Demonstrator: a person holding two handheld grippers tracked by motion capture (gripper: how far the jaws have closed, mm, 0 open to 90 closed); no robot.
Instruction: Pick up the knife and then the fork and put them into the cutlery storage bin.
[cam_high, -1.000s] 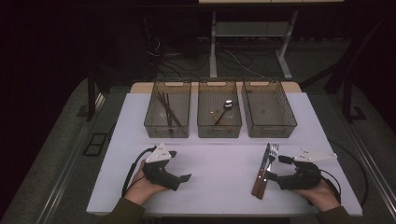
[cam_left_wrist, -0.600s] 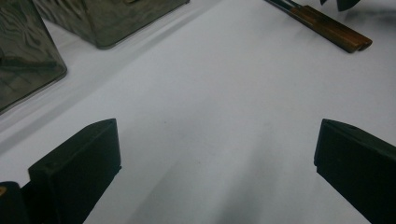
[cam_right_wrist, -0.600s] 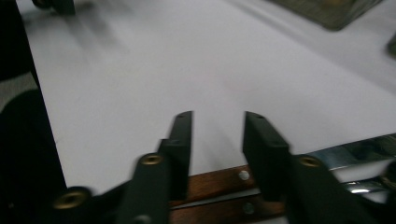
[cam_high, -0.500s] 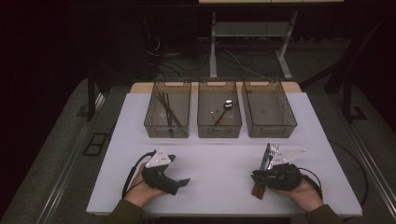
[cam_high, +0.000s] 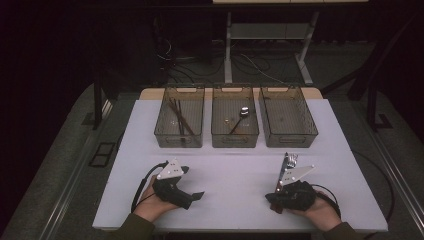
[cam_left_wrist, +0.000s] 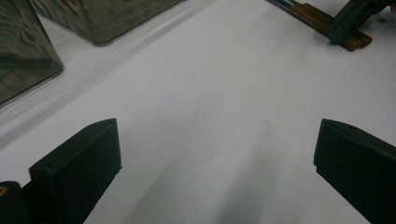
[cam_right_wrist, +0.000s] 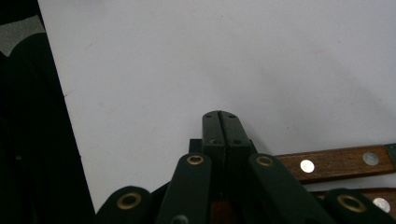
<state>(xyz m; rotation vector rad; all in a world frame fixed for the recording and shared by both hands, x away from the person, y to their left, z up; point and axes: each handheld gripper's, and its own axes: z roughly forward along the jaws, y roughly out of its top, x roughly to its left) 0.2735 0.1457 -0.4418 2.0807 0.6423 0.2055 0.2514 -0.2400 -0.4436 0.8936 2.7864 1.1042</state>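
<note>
White tabletop carries three bins at twelve o'clock. At five o'clock my right gripper has just been closing, jaws together over the wooden-handled cutlery, probably to lift it. At seven, my left gripper waits wide apart.

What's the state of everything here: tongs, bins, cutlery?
left tongs: open, nothing between them.
right tongs: shut, above the wooden-handled cutlery; grip unclear.
wooden-handled cutlery: lying flat on the table.
left bin: holds dark sticks.
middle bin: holds a spoon.
right bin: looks empty.
</note>
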